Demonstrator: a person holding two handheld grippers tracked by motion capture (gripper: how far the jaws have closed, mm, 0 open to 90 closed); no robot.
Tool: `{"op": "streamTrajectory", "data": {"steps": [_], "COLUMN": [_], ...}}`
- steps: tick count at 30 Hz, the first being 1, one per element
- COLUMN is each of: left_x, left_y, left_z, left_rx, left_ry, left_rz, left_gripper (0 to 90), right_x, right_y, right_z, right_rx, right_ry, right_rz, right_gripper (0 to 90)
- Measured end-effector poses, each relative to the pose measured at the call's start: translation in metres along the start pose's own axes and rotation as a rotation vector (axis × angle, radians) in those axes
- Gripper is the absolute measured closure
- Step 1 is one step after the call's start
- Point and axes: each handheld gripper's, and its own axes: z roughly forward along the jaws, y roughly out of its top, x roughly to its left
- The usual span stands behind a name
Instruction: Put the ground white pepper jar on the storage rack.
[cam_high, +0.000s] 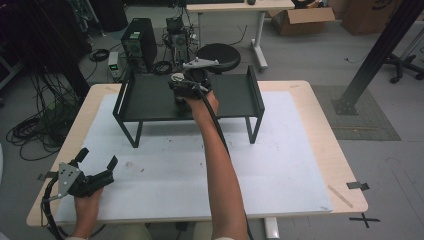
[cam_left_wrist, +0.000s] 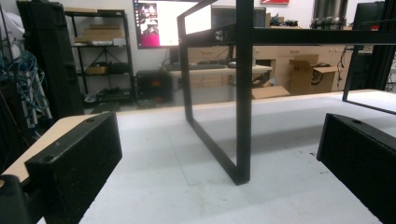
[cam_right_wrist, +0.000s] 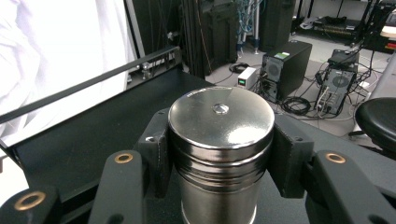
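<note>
A shiny steel canister with a flat lid stands upright on the black shelf, and my right gripper is shut on it, a pad pressed to each side. From above, that right gripper sits over the middle of the black raised shelf, the canister just peeking out. My left gripper rests open near the table's front left corner, nothing between its jaws. In the left gripper view the left gripper looks at the shelf's leg across the white mat.
The shelf has raised end walls on both sides. A white mat covers the wooden table. Beyond the far edge are a black stool, computer towers and cables on the floor.
</note>
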Motion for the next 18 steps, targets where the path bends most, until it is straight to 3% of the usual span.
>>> {"op": "streamTrajectory", "data": {"steps": [18], "left_x": [-0.0002], "left_y": [0.0000], "left_z": [0.0000], "left_rx": [-0.001], "left_ry": [-0.001], "left_rz": [0.001], "left_gripper": [0.3], "right_x": [-0.0002], "right_y": [-0.0030], "right_z": [0.0031], "right_rx": [0.013], "right_ry": [-0.002], "right_rz": [0.005], "right_gripper": [47.2]}}
